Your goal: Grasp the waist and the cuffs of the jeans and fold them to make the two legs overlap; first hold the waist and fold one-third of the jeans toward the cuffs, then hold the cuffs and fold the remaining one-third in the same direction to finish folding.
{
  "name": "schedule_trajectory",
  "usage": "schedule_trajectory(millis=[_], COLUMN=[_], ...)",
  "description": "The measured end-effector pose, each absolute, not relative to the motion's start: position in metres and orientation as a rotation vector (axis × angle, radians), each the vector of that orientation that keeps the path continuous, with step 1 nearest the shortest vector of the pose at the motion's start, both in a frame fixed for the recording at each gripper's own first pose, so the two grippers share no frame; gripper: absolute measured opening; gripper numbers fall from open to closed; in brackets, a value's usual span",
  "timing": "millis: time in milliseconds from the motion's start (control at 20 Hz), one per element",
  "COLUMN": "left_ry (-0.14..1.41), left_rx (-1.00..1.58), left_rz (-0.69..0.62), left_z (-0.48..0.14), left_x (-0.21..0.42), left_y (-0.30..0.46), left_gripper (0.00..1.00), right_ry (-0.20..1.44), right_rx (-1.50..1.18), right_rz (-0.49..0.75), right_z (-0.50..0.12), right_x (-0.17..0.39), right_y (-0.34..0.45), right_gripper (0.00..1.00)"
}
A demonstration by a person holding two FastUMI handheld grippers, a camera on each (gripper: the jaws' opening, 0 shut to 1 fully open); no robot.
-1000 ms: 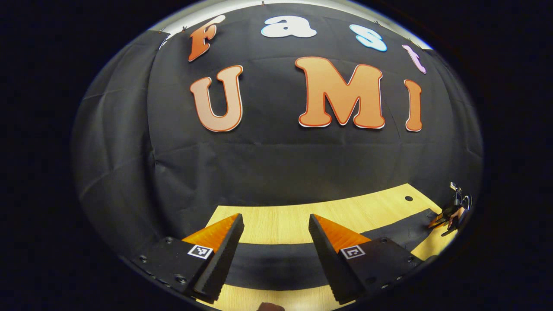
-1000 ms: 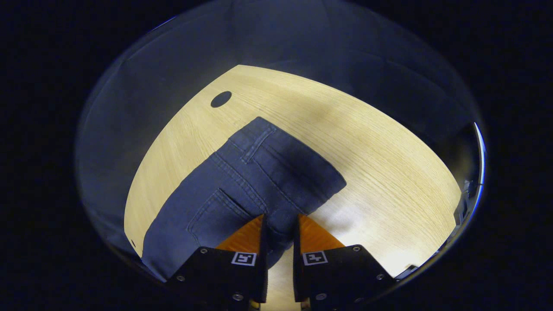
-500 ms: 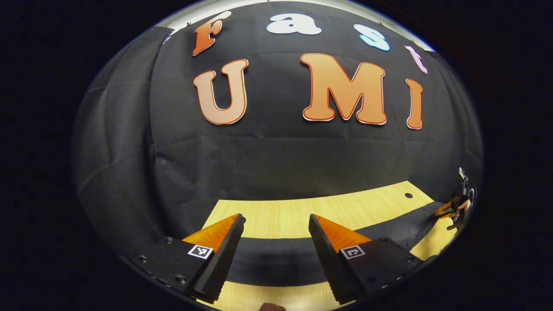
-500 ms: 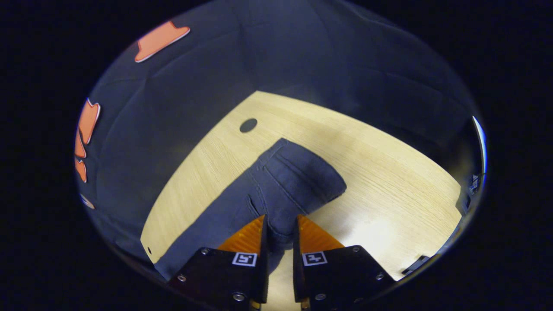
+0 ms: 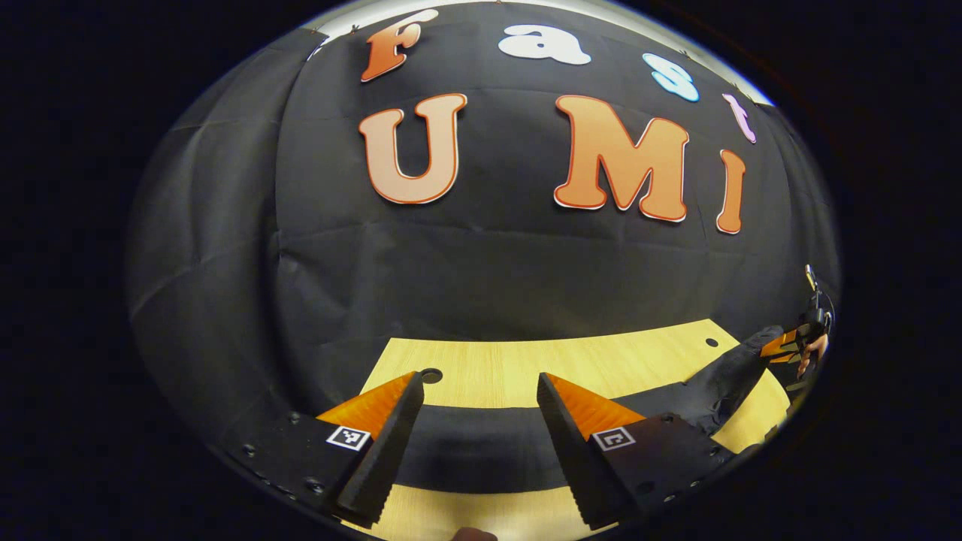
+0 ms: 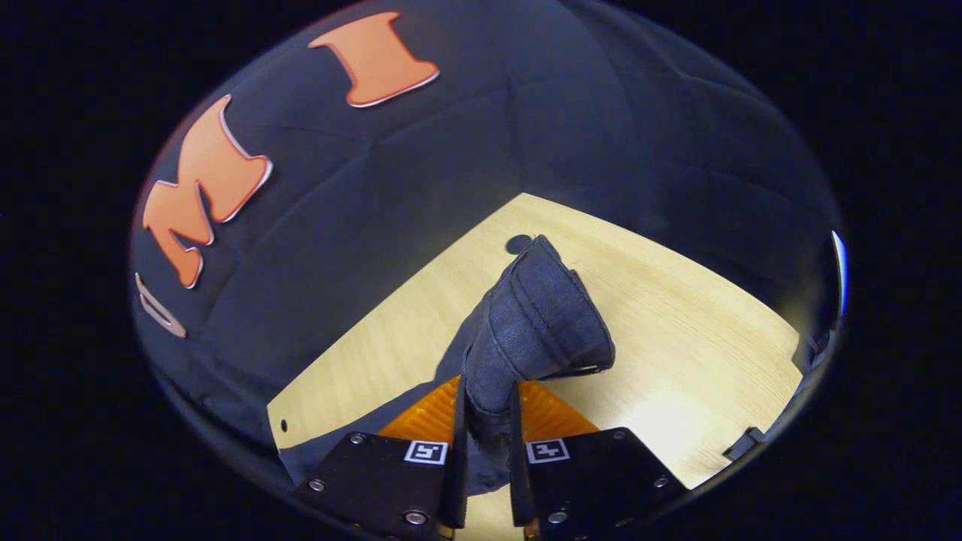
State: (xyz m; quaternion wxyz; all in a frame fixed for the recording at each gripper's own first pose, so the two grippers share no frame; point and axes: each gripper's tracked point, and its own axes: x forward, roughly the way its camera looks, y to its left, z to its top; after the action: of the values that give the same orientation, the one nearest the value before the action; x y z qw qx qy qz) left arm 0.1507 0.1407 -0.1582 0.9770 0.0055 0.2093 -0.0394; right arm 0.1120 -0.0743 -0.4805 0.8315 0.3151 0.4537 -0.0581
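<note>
Dark blue jeans (image 5: 481, 451) lie as a long band across the light wooden table (image 5: 526, 364). In the left gripper view, my left gripper (image 5: 479, 379) stands open over the leg part, one finger on each side of it, holding nothing. Far off at the right edge, the right gripper (image 5: 789, 346) holds the raised waist end. In the right gripper view, my right gripper (image 6: 487, 398) is shut on the waist of the jeans (image 6: 537, 315). The waist stands lifted off the table (image 6: 676, 330) and bunches upward beyond the fingers.
Black cloth walls close in the table at the back and sides. Round holes show in the tabletop, one near the left fingers (image 5: 431, 375) and another by the waist (image 6: 517, 243). Bare wood lies to the right of the waist.
My right gripper has lifted the waist off the table and tipped upward, so the flat denim now stands bunched. The left gripper stays open and has barely shifted.
</note>
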Motion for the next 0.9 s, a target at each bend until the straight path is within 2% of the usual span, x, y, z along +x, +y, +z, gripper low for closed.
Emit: schedule_trajectory(millis=[550, 900], left_ry=[0.429, 0.448], left_rx=[-0.021, -0.058], left_rz=[-0.05, 0.0], left_z=[-0.17, -0.184], left_x=[0.143, 0.137], left_y=[0.196, 0.238], left_gripper=[0.92, 0.92], right_ry=[0.938, 0.977], right_rx=[0.641, 0.583], right_rz=[0.183, 0.287], right_z=[-0.479, -0.488], right_x=[0.12, 0.109], right_y=[-0.055, -0.053], right_gripper=[0.24, 0.24])
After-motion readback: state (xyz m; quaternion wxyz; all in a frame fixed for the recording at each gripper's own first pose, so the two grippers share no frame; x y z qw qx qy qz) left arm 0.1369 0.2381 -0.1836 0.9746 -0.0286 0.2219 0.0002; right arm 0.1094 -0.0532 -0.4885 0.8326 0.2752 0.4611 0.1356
